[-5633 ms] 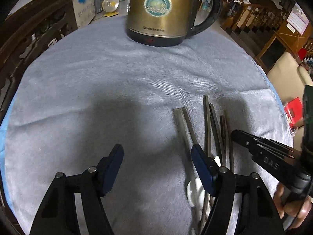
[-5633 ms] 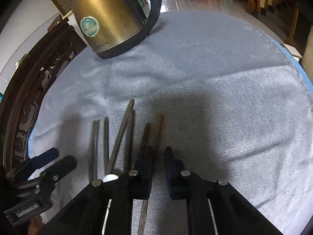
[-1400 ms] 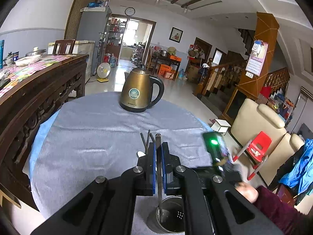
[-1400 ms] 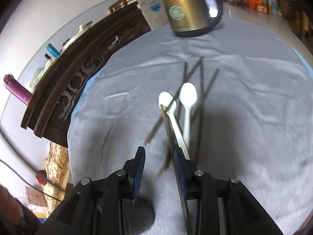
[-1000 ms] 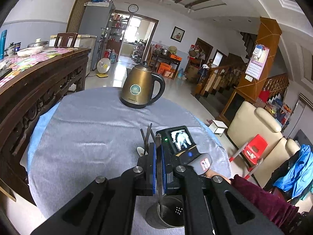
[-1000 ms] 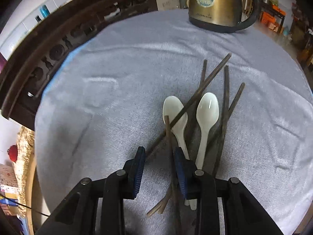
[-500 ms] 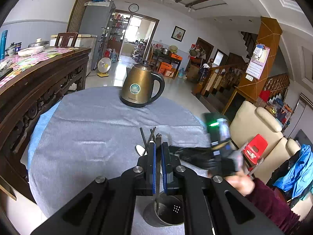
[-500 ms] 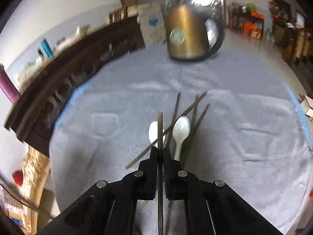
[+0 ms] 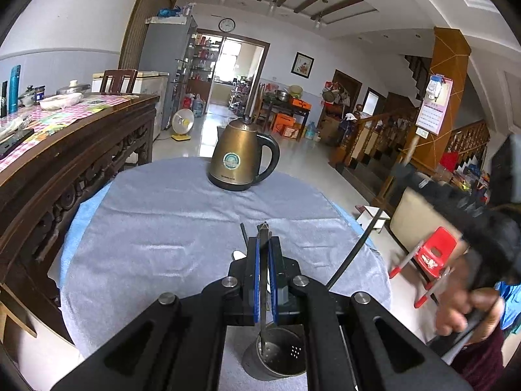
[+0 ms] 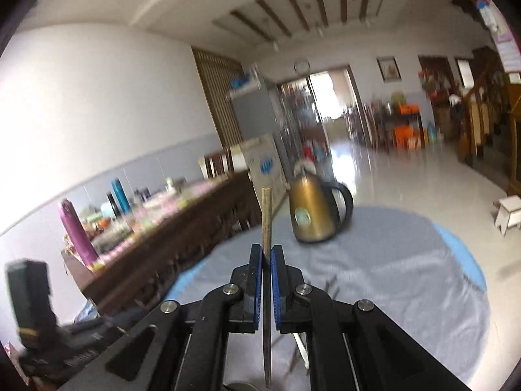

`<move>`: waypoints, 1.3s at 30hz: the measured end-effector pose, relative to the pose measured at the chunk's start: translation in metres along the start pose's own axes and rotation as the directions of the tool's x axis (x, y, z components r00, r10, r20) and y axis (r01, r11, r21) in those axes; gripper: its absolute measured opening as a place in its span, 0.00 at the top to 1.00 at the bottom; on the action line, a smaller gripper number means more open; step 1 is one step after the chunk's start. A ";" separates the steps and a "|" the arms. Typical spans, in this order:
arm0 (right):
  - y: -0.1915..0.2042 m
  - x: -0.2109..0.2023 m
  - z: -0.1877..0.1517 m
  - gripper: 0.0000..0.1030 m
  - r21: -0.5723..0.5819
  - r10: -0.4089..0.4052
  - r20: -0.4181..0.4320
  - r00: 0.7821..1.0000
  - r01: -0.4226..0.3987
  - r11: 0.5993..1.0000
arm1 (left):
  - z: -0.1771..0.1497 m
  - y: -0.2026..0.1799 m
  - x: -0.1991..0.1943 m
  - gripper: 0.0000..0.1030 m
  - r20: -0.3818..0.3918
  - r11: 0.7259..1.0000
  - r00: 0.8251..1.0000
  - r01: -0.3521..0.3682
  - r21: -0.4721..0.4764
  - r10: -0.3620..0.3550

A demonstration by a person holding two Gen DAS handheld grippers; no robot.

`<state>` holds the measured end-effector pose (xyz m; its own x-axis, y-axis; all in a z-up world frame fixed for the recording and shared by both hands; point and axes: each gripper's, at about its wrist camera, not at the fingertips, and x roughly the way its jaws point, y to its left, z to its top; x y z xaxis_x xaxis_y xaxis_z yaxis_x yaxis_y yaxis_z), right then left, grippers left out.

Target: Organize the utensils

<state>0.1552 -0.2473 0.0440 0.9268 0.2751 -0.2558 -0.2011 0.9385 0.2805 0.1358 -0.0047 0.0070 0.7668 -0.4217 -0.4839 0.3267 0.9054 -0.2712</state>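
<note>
Left gripper (image 9: 264, 270): seen from the left wrist, its jaws are pressed narrow on a thin chopstick (image 9: 263, 309) that stands nearly upright between the blue pads.
Chopstick tip, left view: it hangs down into the metal utensil holder (image 9: 276, 355), a perforated cup on the grey cloth of the table (image 9: 156, 228) directly below the gripper.
Other utensils, left view: a dark chopstick end (image 9: 243, 234) and a bit of white spoon (image 9: 237, 254) show on the cloth just beyond the jaws; the rest is hidden by the gripper.
Right side, left view: a blurred hand (image 9: 469, 306) holds the second tool, with a long dark chopstick (image 9: 358, 247) slanting down from it, above the table's right edge.
Kettle (image 9: 242, 159): well beyond, at the far side of the table.
Right gripper (image 10: 266, 280): in the right wrist view, its jaws are closed narrow on a chopstick (image 10: 266, 221) held upright, raised clear of the table.
Remaining pieces, right view: a few dark sticks (image 10: 329, 285) lie on the cloth beyond and below the jaws, blurred.
Holder, right view: only a dark rim sliver at the bottom edge, possibly the cup; I cannot tell.
Step in hand: dropping chopsticks into the holder, one per gripper.
Next move: the left gripper likely needs to open so its stick slides in; the right must carry its stick over the cup and aim the lower tip inside.
</note>
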 end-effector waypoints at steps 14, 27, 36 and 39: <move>0.033 0.008 -0.039 0.94 -0.053 0.023 -0.141 0.990 -0.030 0.998 | 0.000 0.006 0.002 0.95 -0.014 1.000 1.000 -0.013 -0.012 0.013; -0.023 0.001 -0.060 0.63 0.164 0.050 -0.196 0.979 -0.017 0.986 | 0.009 0.020 -0.017 0.60 0.087 1.000 0.996 -0.011 -0.010 0.012; -0.067 -0.003 -0.058 0.62 0.278 -0.042 -0.137 0.990 0.079 0.957 | 0.021 0.060 -0.017 0.53 0.125 0.995 0.989 -0.063 -0.081 0.073; -0.083 0.004 -0.063 0.62 0.305 -0.065 -0.165 0.984 0.114 0.946 | 0.025 0.079 -0.009 0.53 0.110 0.990 0.989 -0.090 -0.107 0.102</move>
<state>0.1556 -0.3111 -0.0391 0.8730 0.2438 -0.4224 0.0119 0.8552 0.5182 0.1688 0.0713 0.0109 0.8522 -0.3192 -0.4145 0.1951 0.9290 -0.3143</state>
